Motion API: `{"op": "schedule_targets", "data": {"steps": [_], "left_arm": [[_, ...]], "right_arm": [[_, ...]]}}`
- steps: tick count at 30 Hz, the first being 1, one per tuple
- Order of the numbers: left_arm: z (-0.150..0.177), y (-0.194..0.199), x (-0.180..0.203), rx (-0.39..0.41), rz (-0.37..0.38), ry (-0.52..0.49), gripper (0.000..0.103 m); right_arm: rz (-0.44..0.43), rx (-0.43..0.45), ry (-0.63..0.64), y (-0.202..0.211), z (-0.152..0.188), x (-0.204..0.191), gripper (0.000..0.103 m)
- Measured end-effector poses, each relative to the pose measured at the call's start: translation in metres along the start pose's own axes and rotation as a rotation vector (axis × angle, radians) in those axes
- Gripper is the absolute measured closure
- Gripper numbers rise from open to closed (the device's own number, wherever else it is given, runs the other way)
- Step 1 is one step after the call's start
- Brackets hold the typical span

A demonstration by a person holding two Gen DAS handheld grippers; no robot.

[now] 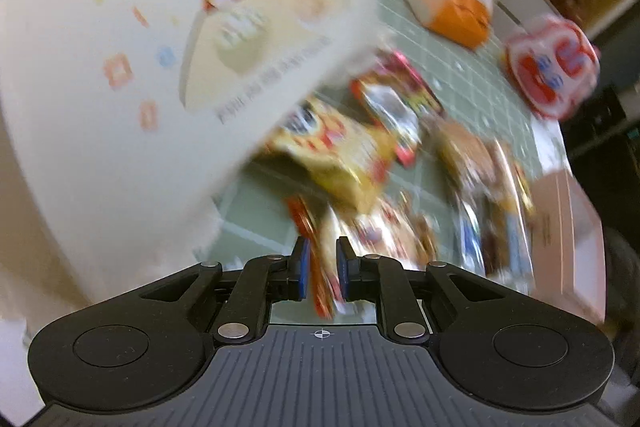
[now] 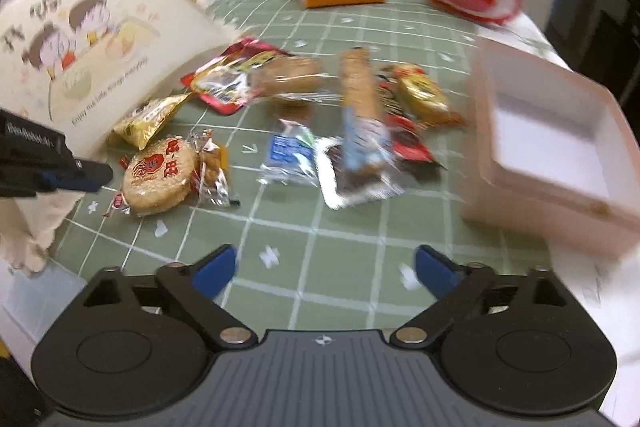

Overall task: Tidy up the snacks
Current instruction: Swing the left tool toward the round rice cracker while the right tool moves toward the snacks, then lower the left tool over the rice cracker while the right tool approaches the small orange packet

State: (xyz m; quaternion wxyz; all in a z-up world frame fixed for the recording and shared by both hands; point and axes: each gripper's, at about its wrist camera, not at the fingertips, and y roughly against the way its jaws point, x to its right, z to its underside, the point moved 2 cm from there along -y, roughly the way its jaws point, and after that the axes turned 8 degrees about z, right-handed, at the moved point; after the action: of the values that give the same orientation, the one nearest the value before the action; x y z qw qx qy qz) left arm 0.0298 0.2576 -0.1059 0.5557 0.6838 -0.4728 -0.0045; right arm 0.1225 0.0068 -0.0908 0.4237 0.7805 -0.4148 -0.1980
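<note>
Snacks (image 2: 280,131): scattered on your table (image 2: 320,251); long biscuit stick (image 2: 360,95) lies pointing away. Left tongs (image 1: 322,267) pinch a wrapper edge (image 1: 324,283); right tongs (image 2: 324,267) spread, empty.

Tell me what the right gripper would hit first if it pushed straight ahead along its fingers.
Most likely the bare green checked tablecloth: nothing lies between the right gripper's open jaws. The foil-wrapped snack sits further along that line, though blur leaves depth unclear.
</note>
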Motion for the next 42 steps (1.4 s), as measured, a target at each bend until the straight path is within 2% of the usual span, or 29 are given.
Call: {"op": "schedule_targets", "data": {"steps": [5,7,10,14,18,23,27,31,37,40,42], "left_arm": [[-0.036,-0.014,-0.018,0.1,-0.009,0.074,0.085],[-0.044,-0.025,-0.019,0.106,-0.014,0.084,0.084],[-0.046,-0.038,-0.012,0.093,0.003,0.036,0.084],[-0.041,-0.044,-0.003,0.057,0.028,-0.045,0.083],[-0.035,-0.049,0.0,-0.022,0.109,-0.028,0.082],[-0.014,-0.055,0.011,-0.12,0.203,-0.003,0.081],[0.004,-0.06,0.026,-0.194,0.253,-0.036,0.081],[0.02,-0.062,0.04,-0.245,0.268,-0.082,0.081],[0.052,-0.06,0.054,-0.327,0.283,-0.105,0.081],[0.062,-0.052,0.059,-0.311,0.274,-0.123,0.081],[0.067,-0.043,0.067,-0.275,0.25,-0.191,0.081]], "right_arm": [[-0.074,-0.009,0.031,-0.022,-0.026,-0.029,0.012],[-0.073,-0.005,0.057,-0.028,-0.033,-0.039,0.012],[-0.067,-0.017,0.066,-0.037,-0.038,-0.044,0.012],[-0.11,-0.043,0.011,-0.047,-0.037,-0.038,0.012],[-0.152,-0.055,-0.022,-0.051,-0.037,-0.034,0.012],[-0.128,-0.032,0.005,-0.049,-0.042,-0.033,0.012],[-0.082,-0.051,0.014,-0.052,-0.041,-0.023,0.012],[-0.036,-0.074,-0.036,-0.053,-0.029,0.0,0.012],[0.096,-0.101,-0.113,-0.051,-0.001,0.036,0.012],[0.087,-0.079,-0.143,-0.037,0.01,0.049,0.012],[0.065,-0.045,-0.156,-0.024,0.018,0.056,0.012]]}}
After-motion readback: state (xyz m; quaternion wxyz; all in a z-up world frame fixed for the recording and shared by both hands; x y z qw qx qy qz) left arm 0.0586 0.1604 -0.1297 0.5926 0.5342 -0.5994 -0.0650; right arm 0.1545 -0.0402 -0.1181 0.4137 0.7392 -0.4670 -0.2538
